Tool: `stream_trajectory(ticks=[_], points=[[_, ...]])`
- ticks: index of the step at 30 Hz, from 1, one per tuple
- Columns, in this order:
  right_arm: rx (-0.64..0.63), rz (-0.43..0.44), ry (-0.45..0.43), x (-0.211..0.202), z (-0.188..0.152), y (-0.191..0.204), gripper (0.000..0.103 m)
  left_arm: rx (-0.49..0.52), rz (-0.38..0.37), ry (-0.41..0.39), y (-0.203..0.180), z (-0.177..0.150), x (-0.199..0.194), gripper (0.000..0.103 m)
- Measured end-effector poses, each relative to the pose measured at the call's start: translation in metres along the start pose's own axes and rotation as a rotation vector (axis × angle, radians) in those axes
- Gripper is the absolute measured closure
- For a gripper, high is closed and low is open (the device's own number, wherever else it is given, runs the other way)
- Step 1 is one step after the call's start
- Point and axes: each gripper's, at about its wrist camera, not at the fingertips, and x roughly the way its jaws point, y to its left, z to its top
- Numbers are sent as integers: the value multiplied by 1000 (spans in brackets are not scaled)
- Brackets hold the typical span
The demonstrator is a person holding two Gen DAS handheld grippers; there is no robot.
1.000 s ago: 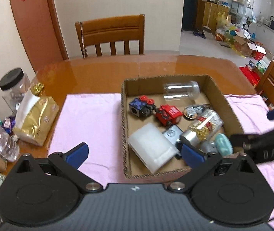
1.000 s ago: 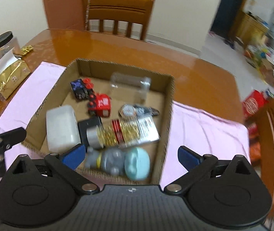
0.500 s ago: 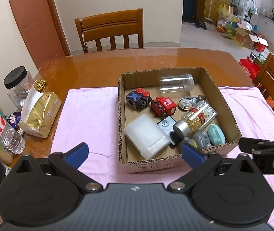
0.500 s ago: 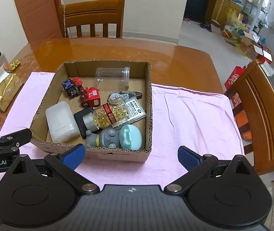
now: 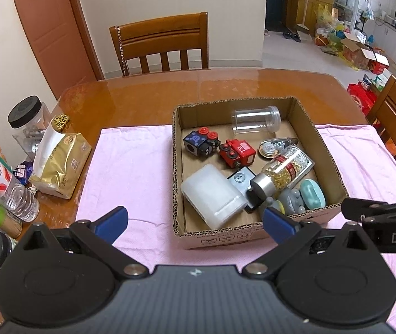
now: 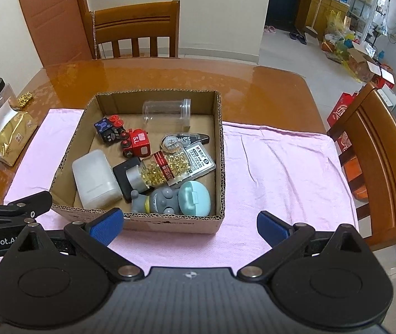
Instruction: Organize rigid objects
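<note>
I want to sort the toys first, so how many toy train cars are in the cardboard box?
2. The dark blue train car lies near the cardboard box's far left corner; the red train car lies beside it, toward the middle. Others may be hidden.

Glossy wooden table (image 5: 147,97) under pink cloth (image 5: 136,167), jars alongside.

I see a brown cardboard box (image 6: 219,150) on a pink cloth (image 6: 276,172) over the glossy orange-brown tabletop (image 6: 170,78). Inside, at 10 o'clock, is a dark blue toy with red wheels (image 6: 108,128); beside it a red train (image 6: 138,146); at 6 o'clock a grey figure (image 6: 158,200) and a pale teal case (image 6: 195,197). My gripper pads (image 6: 106,224) are blue.
</note>
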Motion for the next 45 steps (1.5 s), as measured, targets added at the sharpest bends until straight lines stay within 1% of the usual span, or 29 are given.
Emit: stream_trajectory(ticks=[45], points=[[19,-6,-20,-6,1,-1,0,-10,5,11,-2,2,-6,1]])
